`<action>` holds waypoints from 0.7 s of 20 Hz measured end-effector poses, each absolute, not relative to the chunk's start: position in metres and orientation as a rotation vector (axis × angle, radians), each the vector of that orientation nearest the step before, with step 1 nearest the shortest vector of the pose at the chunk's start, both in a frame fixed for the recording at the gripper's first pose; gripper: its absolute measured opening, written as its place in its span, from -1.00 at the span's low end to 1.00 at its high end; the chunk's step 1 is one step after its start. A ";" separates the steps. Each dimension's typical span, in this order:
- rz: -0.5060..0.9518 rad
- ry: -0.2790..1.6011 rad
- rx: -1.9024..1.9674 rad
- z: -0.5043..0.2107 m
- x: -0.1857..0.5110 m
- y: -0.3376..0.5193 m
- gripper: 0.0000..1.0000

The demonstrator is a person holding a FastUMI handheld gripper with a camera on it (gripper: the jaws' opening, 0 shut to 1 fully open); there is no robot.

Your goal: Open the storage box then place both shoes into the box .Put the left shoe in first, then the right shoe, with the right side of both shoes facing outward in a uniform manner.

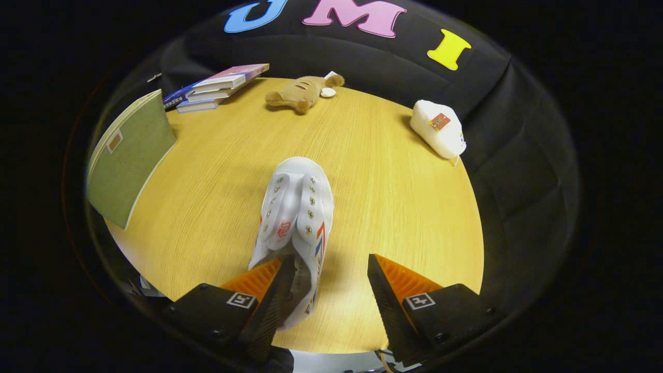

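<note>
We see the gripper [331,280] with its fingers spread apart above the wooden table [404,207]. The white shoe [296,217] lies toe away from us; its heel end sits against the left finger [269,300], with that finger's tip over the opening. The right finger stands clear of it, bare table between.
</note>
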State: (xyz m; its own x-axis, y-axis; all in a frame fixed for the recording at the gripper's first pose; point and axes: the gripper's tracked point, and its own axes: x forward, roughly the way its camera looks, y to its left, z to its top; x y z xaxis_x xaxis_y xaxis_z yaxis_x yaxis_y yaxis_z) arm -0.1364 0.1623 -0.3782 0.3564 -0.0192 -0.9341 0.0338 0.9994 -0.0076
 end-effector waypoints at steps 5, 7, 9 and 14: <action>-0.104 1.178 0.098 -0.390 -0.107 0.159 0.51; -0.098 1.183 0.112 -0.401 -0.103 0.163 0.30; -0.078 1.201 0.122 -0.411 -0.102 0.171 0.00; -0.125 1.181 0.106 -0.412 -0.102 0.164 -0.60</action>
State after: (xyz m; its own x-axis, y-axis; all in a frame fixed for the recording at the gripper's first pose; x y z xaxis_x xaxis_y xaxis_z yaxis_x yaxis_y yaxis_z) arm -0.1016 0.1636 -0.4124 0.3746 -0.0416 -0.9263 0.1531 0.9881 0.0176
